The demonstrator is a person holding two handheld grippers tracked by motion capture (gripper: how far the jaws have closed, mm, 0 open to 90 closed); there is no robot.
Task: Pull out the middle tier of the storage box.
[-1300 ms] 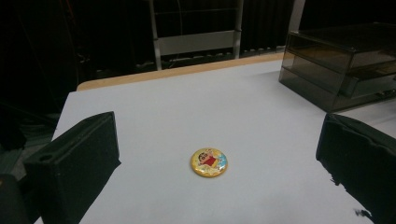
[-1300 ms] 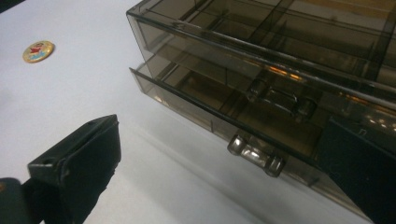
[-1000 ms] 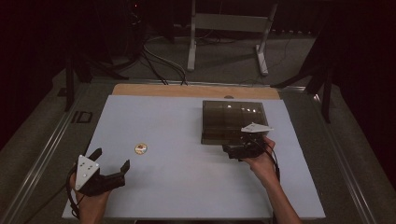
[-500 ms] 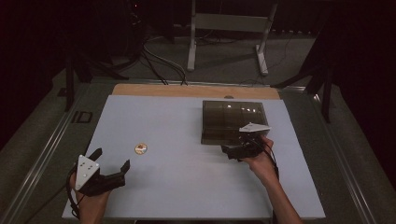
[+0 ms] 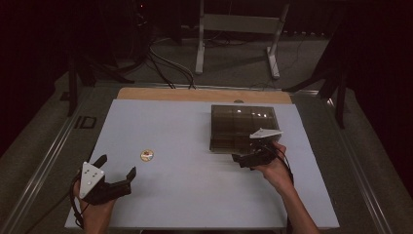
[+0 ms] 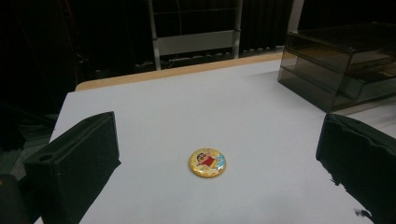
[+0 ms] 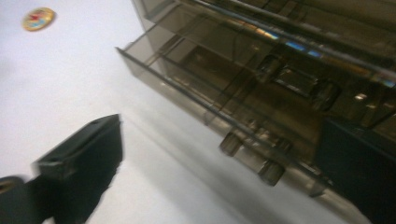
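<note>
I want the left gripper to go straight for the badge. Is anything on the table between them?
Nothing visible. The left gripper is open, and bare white table lies between it and the round badge. The smoky drawer box stands off toward the right gripper.

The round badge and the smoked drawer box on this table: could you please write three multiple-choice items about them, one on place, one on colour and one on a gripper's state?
1. Where does the round badge lie?
A. On the bare white table top, left of the drawer box
B. Inside a drawer
C. Between the right gripper's jaws

2. What colour is the badge's ground?
A. Green
B. Yellow-gold, with a red figure
C. Plain black

3. How do the left gripper's jaws stand?
A. Shut on the badge
B. Shut on nothing
C. Open, apart from the badge

Answers:
1 A: in the high view it sits alone on the white table top, well left of the smoked drawer box.
2 B: the left gripper view shows a gold disc with a red-shirted cartoon figure.
3 C: both jaws flank the view with the badge lying beyond them.
</note>
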